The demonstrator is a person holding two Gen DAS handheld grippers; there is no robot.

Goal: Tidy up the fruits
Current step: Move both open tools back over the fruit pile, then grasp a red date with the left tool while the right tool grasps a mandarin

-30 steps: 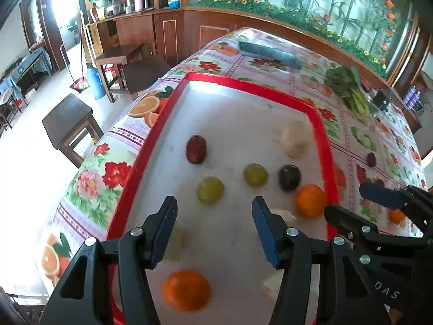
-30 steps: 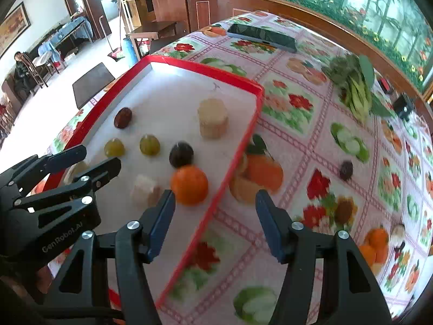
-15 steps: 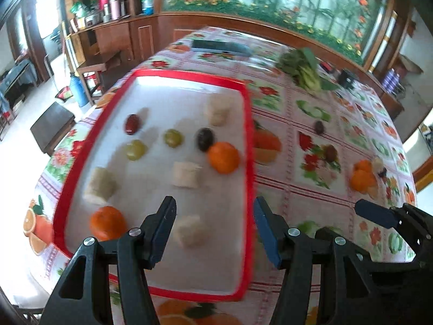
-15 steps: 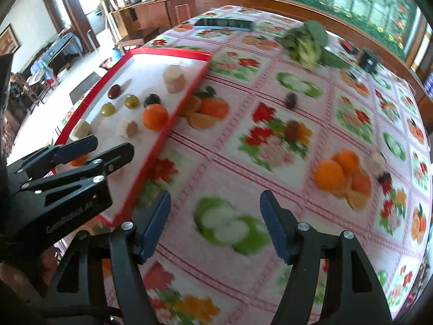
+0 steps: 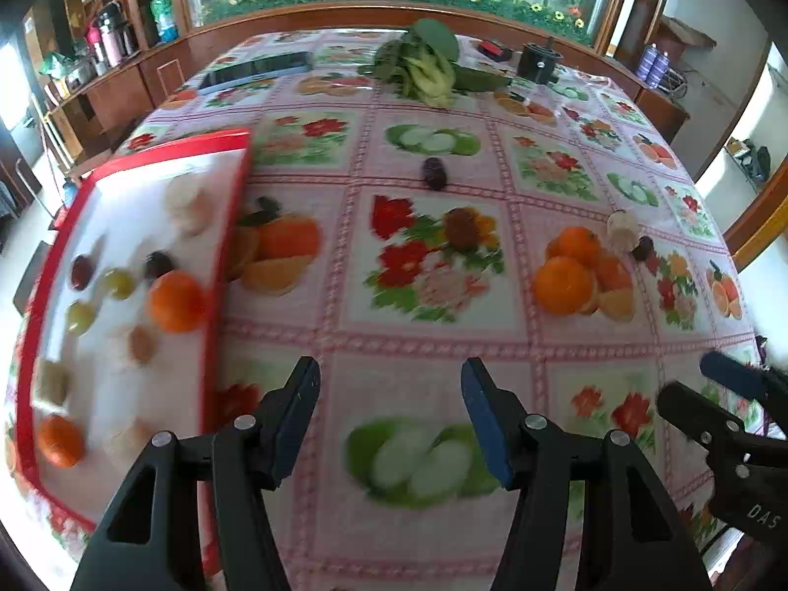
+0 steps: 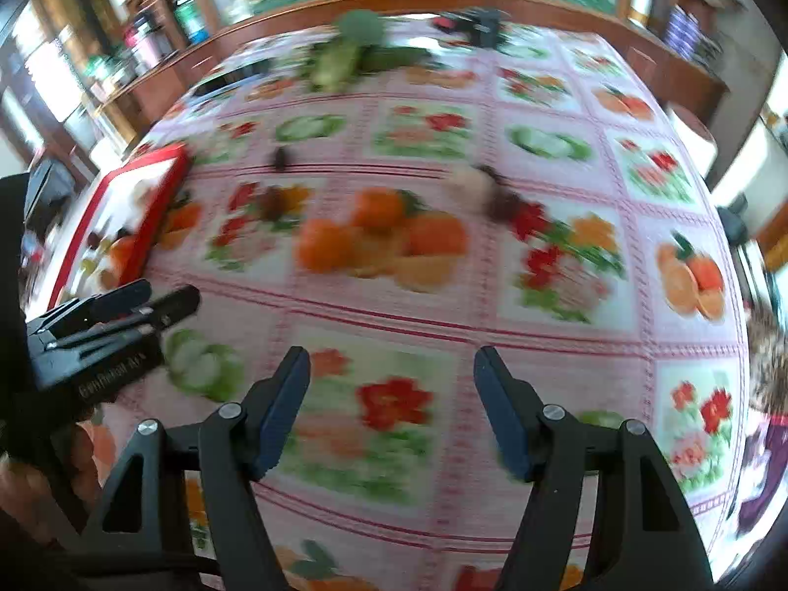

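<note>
We hold both grippers wide open and empty over the patterned tablecloth (image 5: 443, 344). The left gripper (image 5: 389, 418) has the red tray (image 5: 216, 325), already holding oranges, green fruits and dark ones, off to its left. Ahead and to its right lie the loose fruits: two oranges (image 5: 564, 283), a pale fruit (image 5: 621, 229) and a small dark one (image 5: 642, 247) just beside it; another dark fruit (image 5: 435, 173) sits farther ahead. For the right gripper (image 6: 391, 413), the oranges (image 6: 327, 244) lie ahead and slightly left. We judge the next pick is an orange: we should centre the jaws on the real fruit, not the printed ones, and close gently.
</note>
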